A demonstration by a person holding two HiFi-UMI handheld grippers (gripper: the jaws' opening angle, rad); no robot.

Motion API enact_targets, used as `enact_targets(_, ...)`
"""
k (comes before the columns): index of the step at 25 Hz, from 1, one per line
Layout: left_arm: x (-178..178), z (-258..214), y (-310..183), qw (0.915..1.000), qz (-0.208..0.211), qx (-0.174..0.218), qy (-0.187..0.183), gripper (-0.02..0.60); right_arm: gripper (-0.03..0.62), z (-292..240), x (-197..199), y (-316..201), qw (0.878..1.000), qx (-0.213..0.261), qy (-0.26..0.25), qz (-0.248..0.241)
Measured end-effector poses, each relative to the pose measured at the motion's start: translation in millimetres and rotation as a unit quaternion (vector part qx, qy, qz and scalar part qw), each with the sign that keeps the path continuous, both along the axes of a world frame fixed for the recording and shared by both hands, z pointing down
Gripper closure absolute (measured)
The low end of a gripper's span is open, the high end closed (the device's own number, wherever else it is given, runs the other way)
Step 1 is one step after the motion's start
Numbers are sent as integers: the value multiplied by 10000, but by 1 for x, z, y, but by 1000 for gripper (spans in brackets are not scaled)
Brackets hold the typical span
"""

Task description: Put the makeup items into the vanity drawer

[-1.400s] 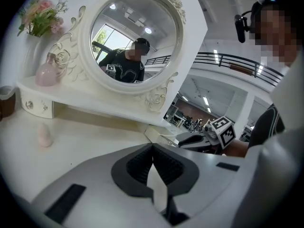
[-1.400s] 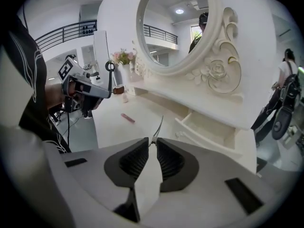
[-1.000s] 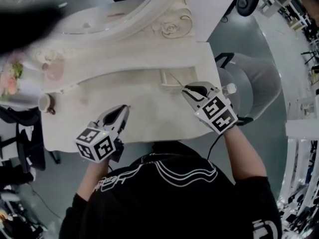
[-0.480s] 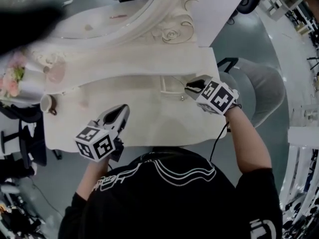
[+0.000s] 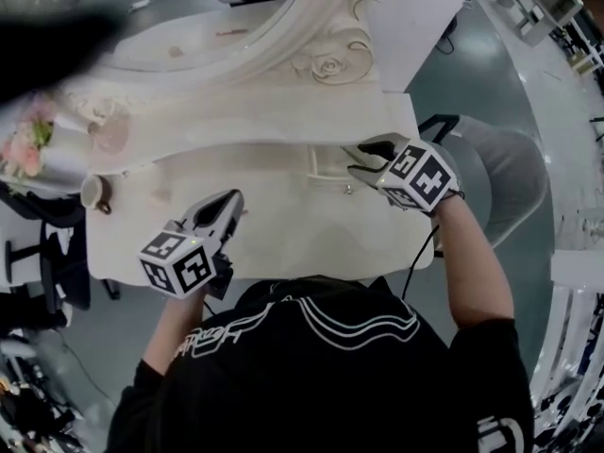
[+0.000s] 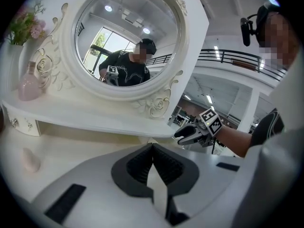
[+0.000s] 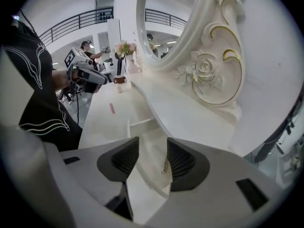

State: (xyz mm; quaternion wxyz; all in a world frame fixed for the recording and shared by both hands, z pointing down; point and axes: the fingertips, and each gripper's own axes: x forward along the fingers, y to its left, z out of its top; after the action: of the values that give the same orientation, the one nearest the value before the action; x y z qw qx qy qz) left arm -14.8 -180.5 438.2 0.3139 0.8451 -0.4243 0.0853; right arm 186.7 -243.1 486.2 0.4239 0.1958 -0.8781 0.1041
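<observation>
Jaws of left gripper [image 5: 231, 199] pressed together, nothing in them, tips low over the tabletop [image 5: 283, 239]. Thin pink stick [image 7: 112, 108], likely a makeup item, lies flat just beside those tips. Its long axis seems to run along the table's length, though it's too small to be sure. Left gripper is clearly the nearer one, and the stick is well apart from the right. Small drawer [image 5: 326, 163] under the shelf looks pulled out, to the right of the stick. Right gripper [image 5: 354, 159] is at the drawer front with jaws apart and nothing held. The knob [image 7: 164, 166] is just off its right pad, not clamped. Judgement: the stick has to travel rightward into the drawer, so a left pickup fits.

Surface is a white vanity top. Pale pink blob [image 6: 31, 159], pink bottle [image 6: 29, 84] and cup [image 5: 94, 193] sit at far left, with the carved mirror [image 5: 189, 26] behind. Grey chair [image 5: 500, 173] is at right, in an open hall with railings.
</observation>
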Motion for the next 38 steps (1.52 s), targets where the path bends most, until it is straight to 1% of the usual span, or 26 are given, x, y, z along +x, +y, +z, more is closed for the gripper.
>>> enact_targets(2, -2, -2, 1, 10000, -14, 17, 29, 558, 385, -10, -6, 4, 9997, 180, -165, -4)
enact_targets(5, -7, -6, 0, 10000, -28, 59, 63, 558, 387, -23, -21, 12, 9985, 437, -271, -177)
enact_targets(8, -19, -6, 2, 9999, -73, 64, 89, 558, 390, -28, -44, 22, 9973, 557, -344, -341)
enact_targets(12, -44, -5, 11, 9998, -173, 62, 122, 558, 405, -23, -84, 40, 9958, 584, -349, -606)
enact_targets(16, -77, -3, 22, 9995, -261, 12, 151, 559, 427, -19, -129, 54, 9951, 564, -384, -710)
enact_targets(19, -105, -1, 33, 9993, -348, -77, 131, 559, 454, -16, -164, 65, 9954, 401, -515, -695)
enact_targets(22, -131, 0, 42, 9988, -448, -129, 119, 559, 456, -9, -196, 77, 9952, 164, -590, -769)
enact_targets(28, -177, 2, 58, 9978, -639, -156, 99, 558, 453, 26, -241, 96, 9937, -36, -236, -1093)
enact_targets(30, -189, 4, 64, 9974, -700, -151, 119, 559, 451, 39, -249, 99, 9935, -75, -90, -1132)
enact_targets(33, -209, 7, 71, 9964, -828, -150, 135, 558, 447, 54, -260, 100, 9934, -206, -1, -1129)
enact_targets(38, -232, 9, 78, 9948, -984, -141, 198, 559, 447, 82, -268, 104, 9900, -190, 392, -1343)
